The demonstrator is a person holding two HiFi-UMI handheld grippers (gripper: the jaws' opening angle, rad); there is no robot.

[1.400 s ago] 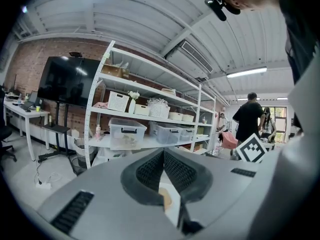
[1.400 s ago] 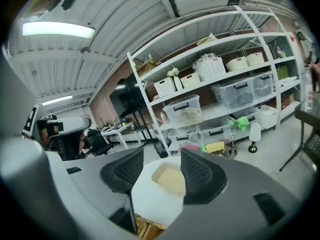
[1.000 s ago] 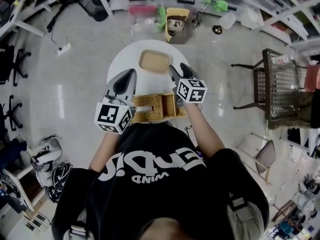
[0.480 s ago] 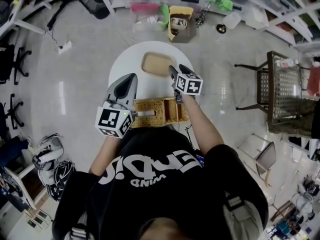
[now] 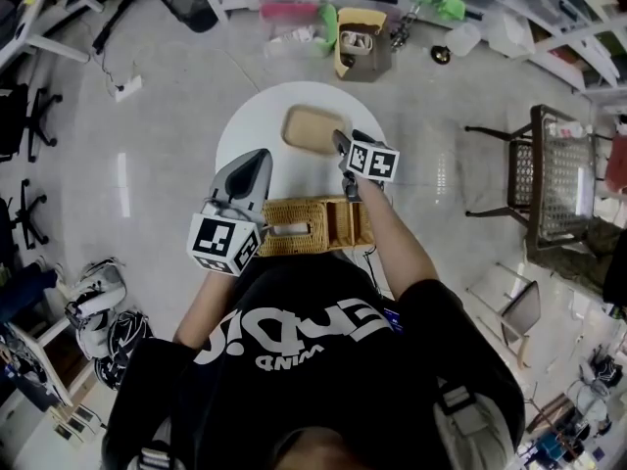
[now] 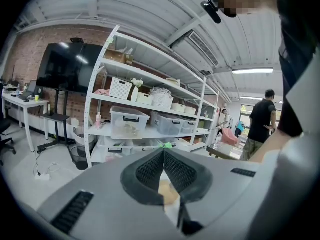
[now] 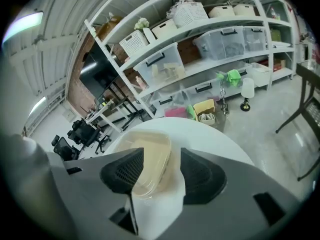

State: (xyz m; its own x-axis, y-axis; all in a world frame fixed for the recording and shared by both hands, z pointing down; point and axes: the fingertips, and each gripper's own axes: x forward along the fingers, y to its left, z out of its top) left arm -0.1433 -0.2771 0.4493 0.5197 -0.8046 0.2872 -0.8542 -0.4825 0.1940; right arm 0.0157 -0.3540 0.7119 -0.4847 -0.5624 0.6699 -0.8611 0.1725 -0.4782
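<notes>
Round white table (image 5: 240,125) in a workshop-type room, with shelving (image 6: 145,109) full of bins along the wall. On the left, my left tongs (image 5: 260,157) hang over the bare part of the table. The pads are pressed together with nothing pinched and the nose is tipped up at the shelves, so they're basically parked. A wicker basket (image 5: 309,225) sits in the middle of the near edge. The tan tray (image 5: 312,128) is on the far side, flat on the table and apart from the basket. Over on the right, my right tongs (image 7: 161,154) are spread wide, and the tray's near right-hand corner shows in the gap between the pads. Can't tell if either pad actually touches it.

How I'd handle it, fwiw: the tray is shallow and looks like thin, slick plastic, so a corner pinch would probably let it swivel. I'd square the tongs to the rim, get one pad under the lip and one over it, and close slowly. I'd also stay low so the tray doesn't skate across that smooth top toward the far edge. The left tongs are best kept clear of the basket.
</notes>
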